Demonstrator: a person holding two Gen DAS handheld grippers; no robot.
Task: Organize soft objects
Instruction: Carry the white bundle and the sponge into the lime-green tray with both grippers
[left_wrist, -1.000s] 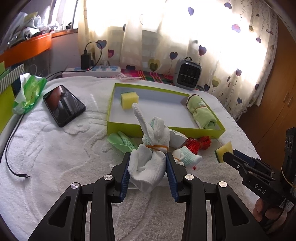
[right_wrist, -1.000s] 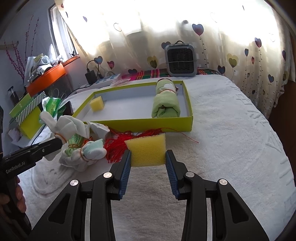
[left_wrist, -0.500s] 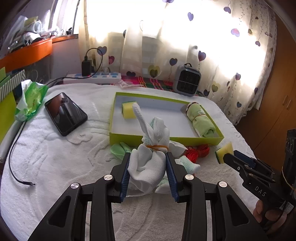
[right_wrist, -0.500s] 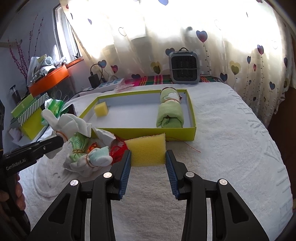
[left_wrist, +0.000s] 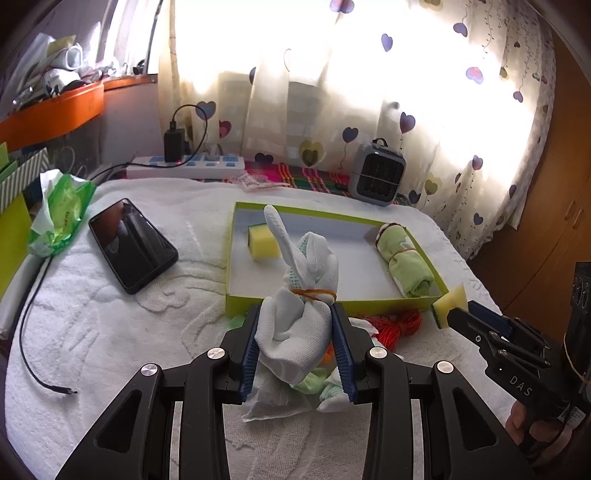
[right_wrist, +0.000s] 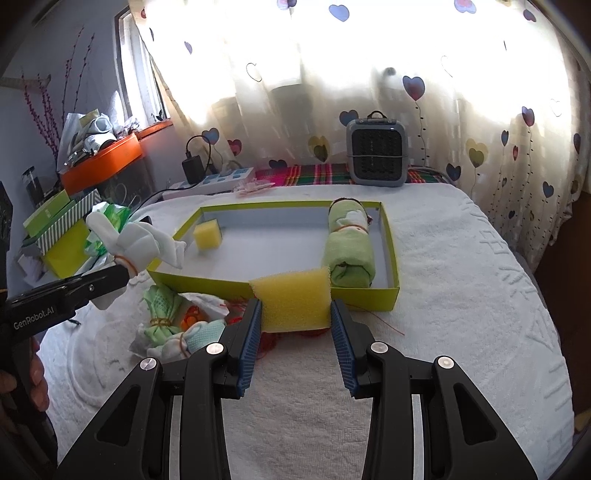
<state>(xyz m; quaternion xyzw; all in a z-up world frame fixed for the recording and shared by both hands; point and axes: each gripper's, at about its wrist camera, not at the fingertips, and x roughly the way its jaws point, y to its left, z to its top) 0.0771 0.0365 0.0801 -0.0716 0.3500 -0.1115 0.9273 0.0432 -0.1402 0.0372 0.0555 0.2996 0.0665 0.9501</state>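
My left gripper (left_wrist: 295, 328) is shut on a white sock bundle (left_wrist: 299, 321) tied with an orange rubber band, held above the towel just before the green box (left_wrist: 332, 218). My right gripper (right_wrist: 295, 325) is shut on a yellow sponge (right_wrist: 291, 297), lifted near the box's front wall (right_wrist: 207, 282). Inside the box lie a small yellow sponge (right_wrist: 208, 234) and a rolled green towel (right_wrist: 349, 247). On the towel lie green and white sock bundles (right_wrist: 173, 325) and red yarn (left_wrist: 395, 323).
A black phone (left_wrist: 131, 243), a green tissue pack (left_wrist: 61, 210) and a loose black cable (left_wrist: 33, 332) lie at the left. A grey heater (right_wrist: 376, 153) and a power strip (left_wrist: 188, 166) stand at the back. The white towel surface (right_wrist: 461, 295) extends to the right.
Both grippers have risen with their loads and moved closer to the box. The white sock bundle is lifted off the pile; the sponge is up off the red yarn.
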